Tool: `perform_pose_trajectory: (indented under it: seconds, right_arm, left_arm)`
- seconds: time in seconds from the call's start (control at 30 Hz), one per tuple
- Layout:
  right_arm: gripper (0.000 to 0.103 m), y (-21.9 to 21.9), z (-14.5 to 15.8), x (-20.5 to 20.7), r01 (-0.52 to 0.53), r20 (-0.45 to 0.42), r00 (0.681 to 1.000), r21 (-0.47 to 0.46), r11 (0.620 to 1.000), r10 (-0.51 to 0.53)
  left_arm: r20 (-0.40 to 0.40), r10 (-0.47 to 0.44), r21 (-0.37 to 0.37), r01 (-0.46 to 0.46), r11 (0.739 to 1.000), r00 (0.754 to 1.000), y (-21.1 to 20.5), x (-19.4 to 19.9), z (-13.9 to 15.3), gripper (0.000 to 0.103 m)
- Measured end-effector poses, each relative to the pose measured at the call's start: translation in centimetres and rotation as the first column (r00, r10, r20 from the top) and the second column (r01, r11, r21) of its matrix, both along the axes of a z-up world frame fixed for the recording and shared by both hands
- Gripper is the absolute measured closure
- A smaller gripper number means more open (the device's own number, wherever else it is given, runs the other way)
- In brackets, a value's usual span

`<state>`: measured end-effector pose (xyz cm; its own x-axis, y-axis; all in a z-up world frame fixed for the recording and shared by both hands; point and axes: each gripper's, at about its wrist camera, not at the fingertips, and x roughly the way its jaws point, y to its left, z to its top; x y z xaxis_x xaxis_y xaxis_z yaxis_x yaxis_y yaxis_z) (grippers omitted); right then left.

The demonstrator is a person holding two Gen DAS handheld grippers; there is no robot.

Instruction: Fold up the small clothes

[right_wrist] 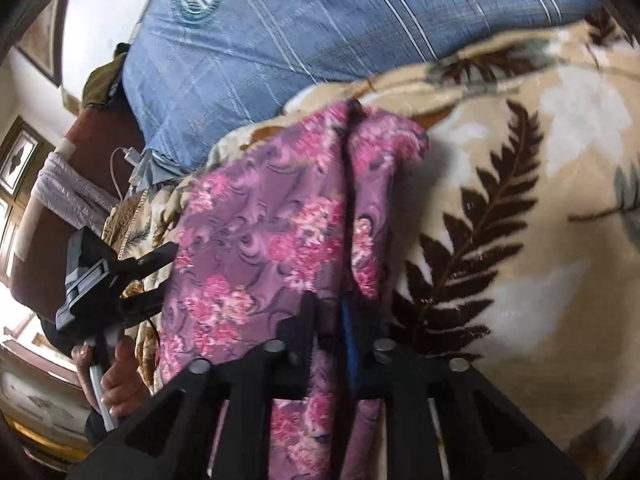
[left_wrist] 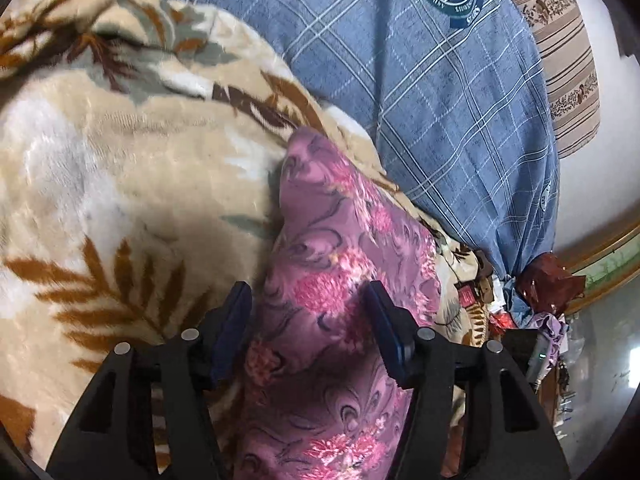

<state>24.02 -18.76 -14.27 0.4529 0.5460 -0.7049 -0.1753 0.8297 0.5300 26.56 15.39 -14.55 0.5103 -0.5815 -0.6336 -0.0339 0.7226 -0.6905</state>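
Note:
A purple cloth with pink flowers lies draped over a beige fleece blanket with brown fern leaves. My left gripper hovers over the cloth's near part, its fingers wide apart with the fabric running between them and no visible pinch. In the right wrist view the same floral cloth hangs in a long fold, and my right gripper is shut on its lower edge, the fabric bunched between the pads. The left gripper shows there at the cloth's left edge, held by a hand.
A blue checked pillow with a round crest lies behind the blanket. A striped cushion stands at the far right. Clutter, including a dark red bag, sits beside the bed. A white charger cable hangs at the left.

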Motion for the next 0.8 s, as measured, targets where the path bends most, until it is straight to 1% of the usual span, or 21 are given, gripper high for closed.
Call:
perform_pose_trajectory:
  seconds: [0.07,0.1,0.13,0.17,0.2,0.23,0.27,0.43,0.47,0.53,0.6,0.67,0.77,0.8]
  right_arm:
    - [0.088,0.0,0.9,-0.7,0.017,0.037,0.999,-0.025,1.000,-0.016]
    - [0.088,0.0,1.3,-1.0,0.010,0.055,0.998,-0.017,1.000,-0.009]
    - [0.088,0.1,1.4,-0.8,-0.008,0.061,0.998,-0.004,1.000,0.008]
    - [0.088,0.4,1.3,-0.6,-0.021,0.057,0.998,-0.001,1.000,0.021]
    - [0.088,0.6,0.9,-0.3,-0.021,0.045,0.999,-0.017,1.000,0.022]
    - [0.088,0.9,0.4,0.0,-0.008,0.030,1.000,-0.038,0.999,0.010]
    - [0.087,0.8,-0.2,0.4,0.007,0.010,1.000,-0.040,0.999,-0.006]
    - [0.087,-0.2,-1.0,1.1,0.031,-0.026,0.999,0.031,0.999,-0.030]
    - [0.089,-0.3,-1.1,1.1,0.033,-0.027,0.999,0.027,0.999,-0.032]
    - [0.087,-0.3,-1.1,1.1,0.036,-0.027,0.999,0.035,0.999,-0.035]
    - [0.078,-0.2,-1.1,1.1,0.025,-0.022,0.999,0.049,0.999,-0.024]
    - [0.074,0.0,-1.2,1.1,0.016,-0.021,1.000,0.052,0.999,-0.015]
    - [0.074,0.4,-1.1,1.1,0.005,-0.012,1.000,0.037,0.999,-0.004]
    - [0.077,0.5,-1.0,1.1,0.002,-0.005,1.000,0.022,1.000,-0.002]
  left_arm:
    - [-0.015,0.002,-0.016,-0.003,1.000,1.000,0.1,-0.1,-0.4,0.045]
    - [-0.022,0.004,-0.034,-0.005,0.999,1.000,0.1,-0.1,-0.6,0.045]
    - [-0.023,0.005,-0.036,-0.006,0.999,1.000,0.1,-0.1,-0.7,0.045]
    - [-0.016,0.007,-0.022,-0.007,1.000,1.000,0.0,-0.2,-0.5,0.045]
    - [-0.011,0.006,-0.013,-0.007,1.000,1.000,0.0,-0.2,-0.4,0.046]
    - [-0.009,0.004,-0.009,-0.004,1.000,1.000,-0.1,-0.1,-0.3,0.047]
    - [-0.008,0.003,-0.008,-0.003,1.000,1.000,-0.1,-0.1,-0.3,0.047]
    - [-0.015,0.012,-0.026,-0.013,1.000,1.000,0.3,-0.1,-0.5,0.048]
    - [-0.014,0.015,-0.026,-0.015,1.000,1.000,0.4,-0.1,-0.5,0.048]
    - [-0.008,0.021,-0.019,-0.021,1.000,1.000,0.5,-0.3,-0.4,0.048]
    - [-0.004,0.028,-0.015,-0.028,0.999,1.000,0.7,-0.3,-0.3,0.048]
    - [-0.014,0.027,-0.025,-0.027,0.999,1.000,0.8,-0.1,-0.5,0.047]
    - [-0.030,0.022,-0.045,-0.023,0.999,0.999,0.8,0.0,-1.1,0.046]
    - [-0.037,0.022,-0.056,-0.024,0.998,0.999,0.8,0.1,-1.3,0.046]
